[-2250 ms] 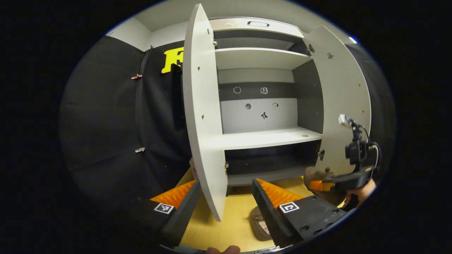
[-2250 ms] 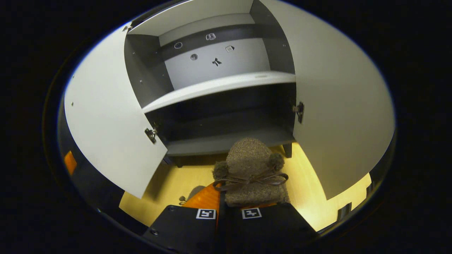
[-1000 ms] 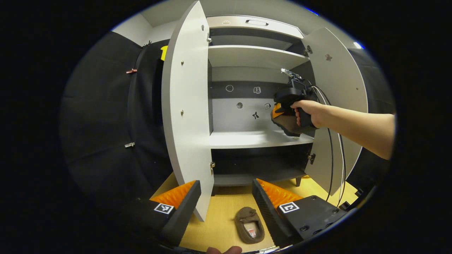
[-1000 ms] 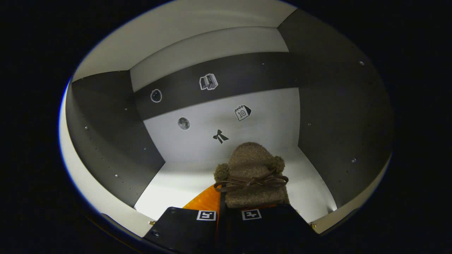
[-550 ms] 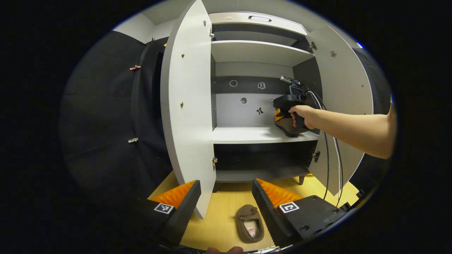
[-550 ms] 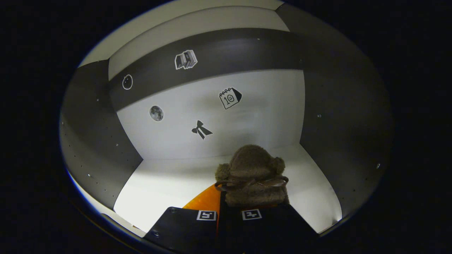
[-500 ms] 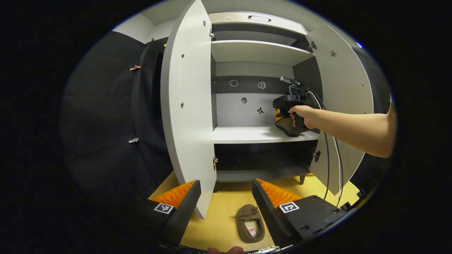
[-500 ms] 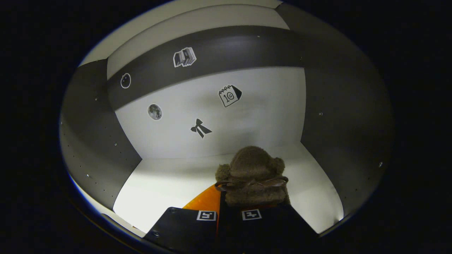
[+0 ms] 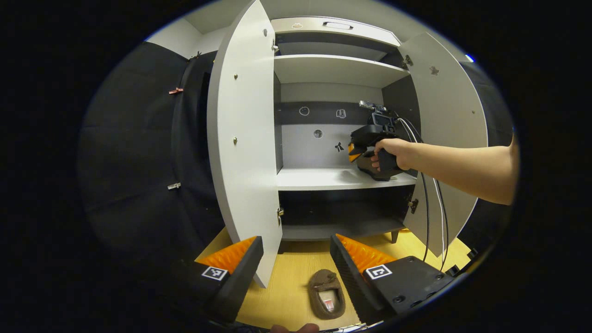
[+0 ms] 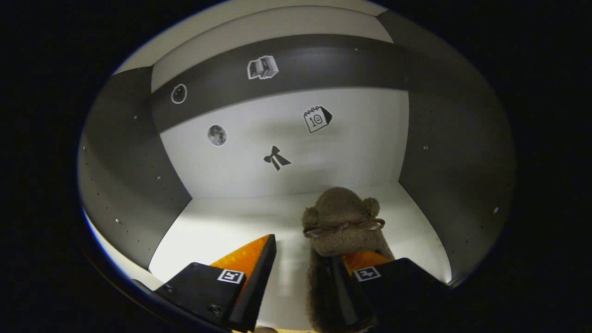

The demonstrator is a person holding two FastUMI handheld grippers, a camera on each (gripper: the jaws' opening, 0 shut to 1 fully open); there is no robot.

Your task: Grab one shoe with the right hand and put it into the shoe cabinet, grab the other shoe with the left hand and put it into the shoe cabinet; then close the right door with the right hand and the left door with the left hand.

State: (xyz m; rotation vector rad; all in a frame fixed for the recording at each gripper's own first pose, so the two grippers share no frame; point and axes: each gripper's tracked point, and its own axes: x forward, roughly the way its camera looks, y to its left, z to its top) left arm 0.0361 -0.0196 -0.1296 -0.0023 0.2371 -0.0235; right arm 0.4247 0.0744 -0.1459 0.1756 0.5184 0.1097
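First shoe (image 10: 342, 222) set on middle shelf (image 10: 231, 226) of shoe cabinet (image 9: 342, 69), right gripper (image 10: 303, 259) parted in release; left gripper (image 9: 296, 259) spread, empty, due next at floor shoe (image 9: 327, 293)

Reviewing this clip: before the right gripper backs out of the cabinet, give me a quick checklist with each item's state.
1. Right gripper open: ok, fingers spread.
2. First shoe on the middle shelf: ok, it appears to rest there.
3. Shoe free of the right gripper: cannot tell; one finger still sits against its side.
4. Second shoe ready on the floor: ok, below the open left gripper.
5. Left door and right door open: ok, not yet due for closing.
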